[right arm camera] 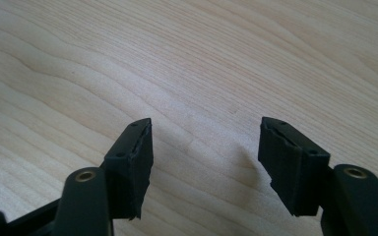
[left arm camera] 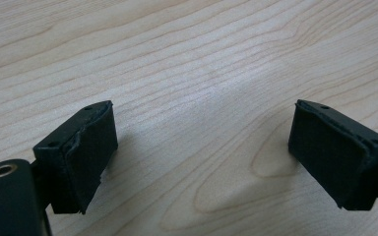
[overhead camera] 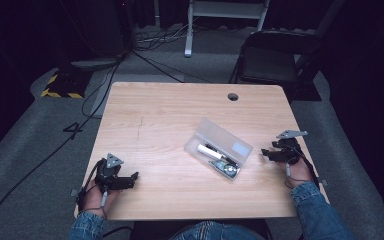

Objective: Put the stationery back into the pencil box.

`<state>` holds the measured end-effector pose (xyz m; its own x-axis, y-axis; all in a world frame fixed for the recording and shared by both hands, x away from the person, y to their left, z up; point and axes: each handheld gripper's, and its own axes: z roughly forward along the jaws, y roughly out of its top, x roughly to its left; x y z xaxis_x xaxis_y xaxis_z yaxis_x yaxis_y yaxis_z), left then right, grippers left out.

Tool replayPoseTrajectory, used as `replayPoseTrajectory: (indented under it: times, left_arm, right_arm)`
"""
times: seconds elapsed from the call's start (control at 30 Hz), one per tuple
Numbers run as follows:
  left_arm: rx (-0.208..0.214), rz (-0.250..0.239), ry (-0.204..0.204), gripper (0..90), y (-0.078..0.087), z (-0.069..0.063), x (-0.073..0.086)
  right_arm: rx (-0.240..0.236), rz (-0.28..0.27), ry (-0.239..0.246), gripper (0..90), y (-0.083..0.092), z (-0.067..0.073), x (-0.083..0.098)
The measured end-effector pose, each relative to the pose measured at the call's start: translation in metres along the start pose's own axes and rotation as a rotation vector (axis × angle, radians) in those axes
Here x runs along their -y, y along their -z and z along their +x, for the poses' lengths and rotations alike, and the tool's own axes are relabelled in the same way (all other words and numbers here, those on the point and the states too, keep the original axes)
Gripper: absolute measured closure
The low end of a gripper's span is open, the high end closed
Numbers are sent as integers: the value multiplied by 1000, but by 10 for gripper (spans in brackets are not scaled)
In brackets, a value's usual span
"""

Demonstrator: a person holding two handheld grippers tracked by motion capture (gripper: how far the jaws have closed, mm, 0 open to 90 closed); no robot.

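Note:
A clear plastic case [overhead camera: 219, 148] lies slantwise on the wooden table [overhead camera: 170, 115], right of centre, with a white tube, a dark pen-like item and a small round metal part inside. My left gripper [overhead camera: 131, 178] rests near the table's front left corner, open, well left of the case. In the left gripper view its open gripper [left arm camera: 202, 147] holds nothing but bare wood between the pads. My right gripper [overhead camera: 266, 153] sits by the right edge, just right of the case, pointing toward it. The right gripper [right arm camera: 205, 157] is open too, with bare wood in the gap.
A round cable hole [overhead camera: 233, 96] is near the table's far edge. Behind the table stand a black folding chair [overhead camera: 275, 57] and a white frame [overhead camera: 225, 15]. Cables run over the grey floor at the left, beside a yellow-black striped block [overhead camera: 62, 85].

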<state>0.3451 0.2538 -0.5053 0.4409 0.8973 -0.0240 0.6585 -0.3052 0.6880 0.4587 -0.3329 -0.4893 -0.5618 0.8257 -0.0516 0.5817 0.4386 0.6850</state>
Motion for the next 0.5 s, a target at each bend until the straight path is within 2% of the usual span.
replayPoseTrajectory:
  times: [0.17, 0.23, 0.3, 0.33, 0.5]
  left_arm:
    - [0, 0, 0, 116, 0, 0, 0]
    - [0, 0, 0, 116, 0, 0, 0]
    - [0, 0, 0, 116, 0, 0, 0]
    - [1, 0, 0, 116, 0, 0, 0]
    - [0, 0, 0, 116, 0, 0, 0]
  right_arm:
    - [-8, -7, -23, 374, -3, 0, 3]
    - [-20, -18, -49, 331, -4, -2, 5]
    - [-29, -68, -36, 244, -7, -2, 10]
    - [-35, -84, -32, 234, -8, -1, 12]
    - [-28, -77, -36, 196, -9, -1, 11]
